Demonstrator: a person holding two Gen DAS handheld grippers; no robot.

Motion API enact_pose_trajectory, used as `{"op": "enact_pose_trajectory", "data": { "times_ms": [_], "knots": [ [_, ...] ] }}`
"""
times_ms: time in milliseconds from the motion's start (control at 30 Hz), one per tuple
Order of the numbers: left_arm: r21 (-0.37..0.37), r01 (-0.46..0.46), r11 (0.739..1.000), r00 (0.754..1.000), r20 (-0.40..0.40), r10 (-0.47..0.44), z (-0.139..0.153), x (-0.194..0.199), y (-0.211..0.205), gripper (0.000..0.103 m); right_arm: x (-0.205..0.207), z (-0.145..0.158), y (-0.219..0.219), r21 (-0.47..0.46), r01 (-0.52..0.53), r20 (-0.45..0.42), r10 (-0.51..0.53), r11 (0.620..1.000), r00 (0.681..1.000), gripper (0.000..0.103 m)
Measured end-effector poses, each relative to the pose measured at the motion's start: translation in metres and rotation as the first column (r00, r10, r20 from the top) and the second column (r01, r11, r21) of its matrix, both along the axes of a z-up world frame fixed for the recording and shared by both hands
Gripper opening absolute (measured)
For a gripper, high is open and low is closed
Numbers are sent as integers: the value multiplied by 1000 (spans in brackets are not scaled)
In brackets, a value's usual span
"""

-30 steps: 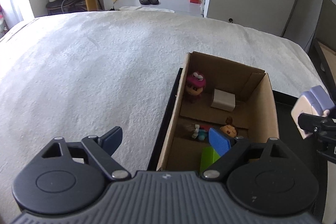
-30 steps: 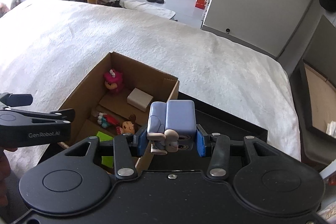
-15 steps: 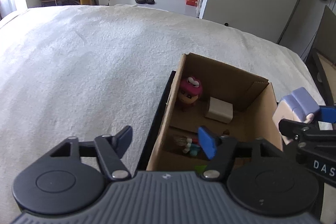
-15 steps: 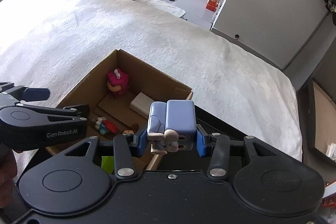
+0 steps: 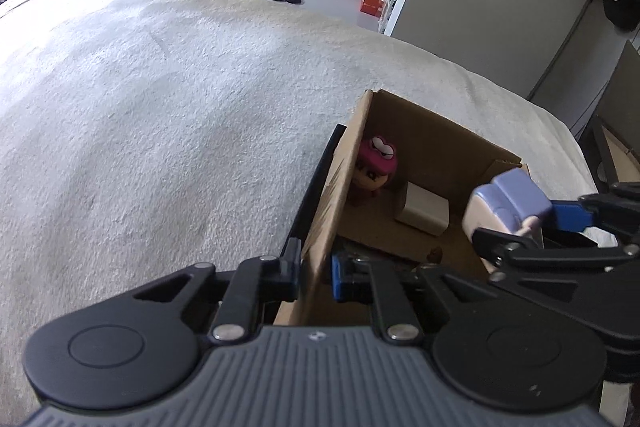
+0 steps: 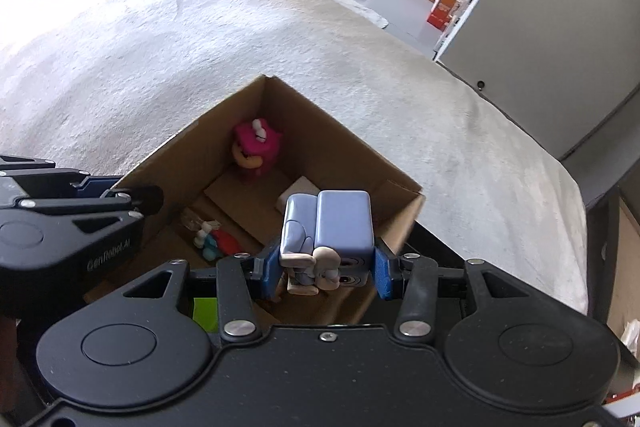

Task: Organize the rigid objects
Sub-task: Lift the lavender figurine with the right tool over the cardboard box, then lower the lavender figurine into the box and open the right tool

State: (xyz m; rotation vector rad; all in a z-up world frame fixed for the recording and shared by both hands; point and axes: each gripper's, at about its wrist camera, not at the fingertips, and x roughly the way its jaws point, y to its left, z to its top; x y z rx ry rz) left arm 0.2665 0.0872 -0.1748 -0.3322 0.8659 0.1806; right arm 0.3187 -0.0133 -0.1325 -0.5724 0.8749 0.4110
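An open cardboard box (image 5: 440, 131) (image 6: 304, 111) stands on a white blanket. Inside are a pink figure (image 5: 374, 167) (image 6: 258, 147), a white block (image 5: 422, 213) (image 6: 298, 189) and a small red and blue toy (image 6: 214, 239). My left gripper (image 5: 315, 273) is shut on the box's left wall (image 5: 328, 207). My right gripper (image 6: 324, 269) is shut on a lilac block figure (image 6: 332, 231) and holds it over the box's near right part; it also shows in the left wrist view (image 5: 504, 203).
The white blanket (image 5: 160, 107) spreads left of and behind the box. A black tray (image 5: 316, 179) lies under the box. A grey wall panel (image 6: 540, 7) stands at the far right. A green piece (image 6: 204, 311) lies at the box's near end.
My left gripper has closed onto the box's left wall. My right gripper has carried the lilac figure left, from beside the box to above it.
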Motion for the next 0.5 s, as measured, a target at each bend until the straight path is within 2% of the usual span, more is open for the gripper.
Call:
{"op": "enact_pose_trajectory", "data": {
  "times_ms": [333,500],
  "knots": [
    [-45,-15,999,1000,3,15,-3,-1,8,14,9,-5,22,-13,-78,3,78,997,997,45],
    [-51,-11,999,1000,6,12,-2,-1,7,14,8,-1,23,-33,-75,24,76,997,997,45]
  ]
}}
